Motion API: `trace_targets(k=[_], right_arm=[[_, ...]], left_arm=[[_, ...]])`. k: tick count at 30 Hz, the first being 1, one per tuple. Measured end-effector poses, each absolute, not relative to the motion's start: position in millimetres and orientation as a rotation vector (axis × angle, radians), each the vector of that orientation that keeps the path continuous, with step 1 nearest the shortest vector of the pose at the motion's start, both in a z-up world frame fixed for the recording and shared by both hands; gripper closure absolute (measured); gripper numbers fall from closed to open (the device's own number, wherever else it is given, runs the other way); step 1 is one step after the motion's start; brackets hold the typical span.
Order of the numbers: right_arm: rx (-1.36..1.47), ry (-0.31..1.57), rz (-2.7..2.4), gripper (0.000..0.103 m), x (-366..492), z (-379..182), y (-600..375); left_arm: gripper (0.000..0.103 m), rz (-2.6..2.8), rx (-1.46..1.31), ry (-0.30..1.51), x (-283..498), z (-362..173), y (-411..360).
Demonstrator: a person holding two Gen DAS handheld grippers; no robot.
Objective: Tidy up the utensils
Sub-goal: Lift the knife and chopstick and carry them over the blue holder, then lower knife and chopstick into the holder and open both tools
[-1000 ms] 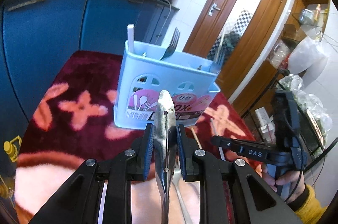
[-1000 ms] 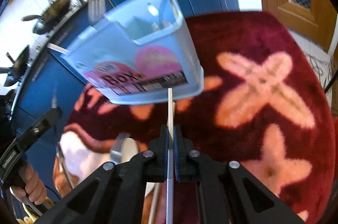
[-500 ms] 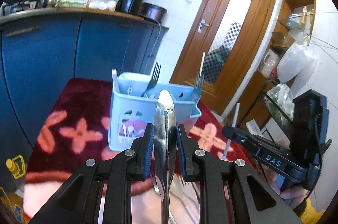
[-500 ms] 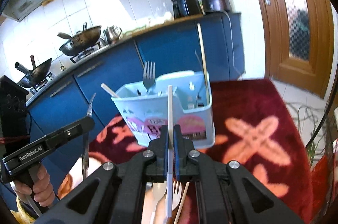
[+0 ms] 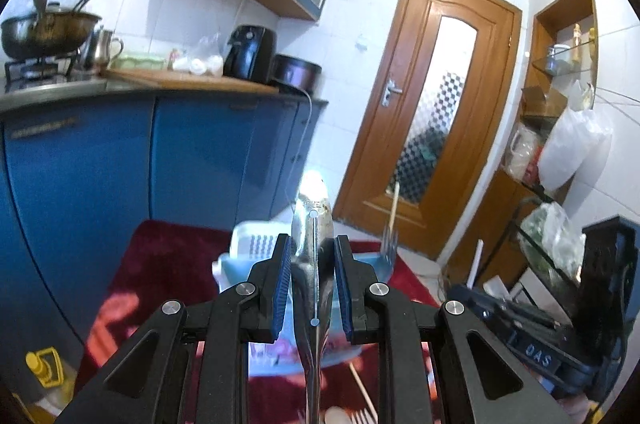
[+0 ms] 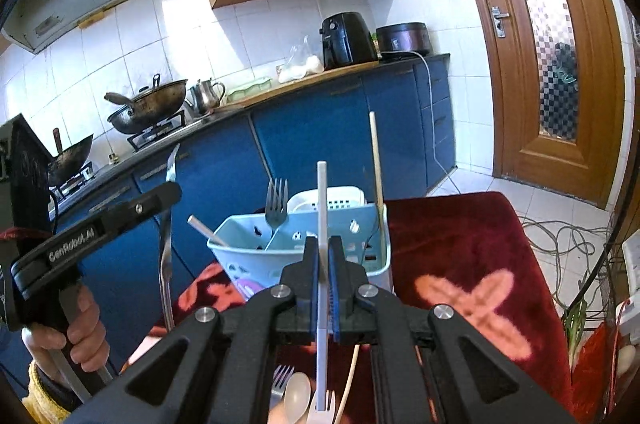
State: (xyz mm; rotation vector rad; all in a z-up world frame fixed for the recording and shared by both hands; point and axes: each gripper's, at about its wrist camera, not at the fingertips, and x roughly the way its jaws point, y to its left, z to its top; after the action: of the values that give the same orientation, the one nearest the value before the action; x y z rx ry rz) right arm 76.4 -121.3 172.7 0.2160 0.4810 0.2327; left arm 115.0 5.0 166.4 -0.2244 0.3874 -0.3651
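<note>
A light blue utensil caddy (image 6: 256, 266) stands on the dark red flowered cloth (image 6: 460, 244). In it are a metal fork (image 6: 277, 199), a wooden chopstick (image 6: 376, 175) and a white stick (image 6: 204, 226). My left gripper (image 5: 312, 244) is shut on a metal utensil (image 5: 314, 212) that looks like tongs, held above and in front of the caddy (image 5: 234, 266). My right gripper (image 6: 322, 244) is shut on a white plastic fork (image 6: 322, 191), handle up, tines low. Each gripper shows in the other's view: the left (image 6: 168, 191) with its hanging metal utensil (image 6: 165, 256), the right (image 5: 460, 294).
A white perforated basket (image 6: 332, 199) stands just behind the caddy. On the cloth below my right gripper lie a plastic spoon (image 6: 298, 396), a fork (image 6: 282, 376) and a chopstick (image 6: 348, 380). Blue cabinets (image 6: 320, 143) run behind the table; cables (image 6: 568, 240) lie on the floor at right.
Both grippers have risen and tipped upward with their utensils still held. The caddy has dropped lower and smaller in both views, and the wall cabinets have come into sight.
</note>
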Motion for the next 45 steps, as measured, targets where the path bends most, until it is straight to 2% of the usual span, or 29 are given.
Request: trace_targets(k=[17, 36, 41, 45], right_arm=[[0.218, 0.444, 0.21, 0.097, 100, 176, -134], [0.18, 0.333, 0.189, 0.097, 128, 201, -128], [0.13, 0.244, 0.15, 0.097, 139, 202, -117], [0.12, 0.241, 0.145, 0.097, 153, 192, -112]], left_arm=[[0.082, -0.251, -0.253, 0.212, 172, 210, 3], [0.082, -0.162, -0.181, 0.108, 200, 199, -9], [0.082, -0.15, -0.18, 0.117, 203, 186, -10], [0.082, -0.152, -0.187, 0.133, 207, 175, -9]])
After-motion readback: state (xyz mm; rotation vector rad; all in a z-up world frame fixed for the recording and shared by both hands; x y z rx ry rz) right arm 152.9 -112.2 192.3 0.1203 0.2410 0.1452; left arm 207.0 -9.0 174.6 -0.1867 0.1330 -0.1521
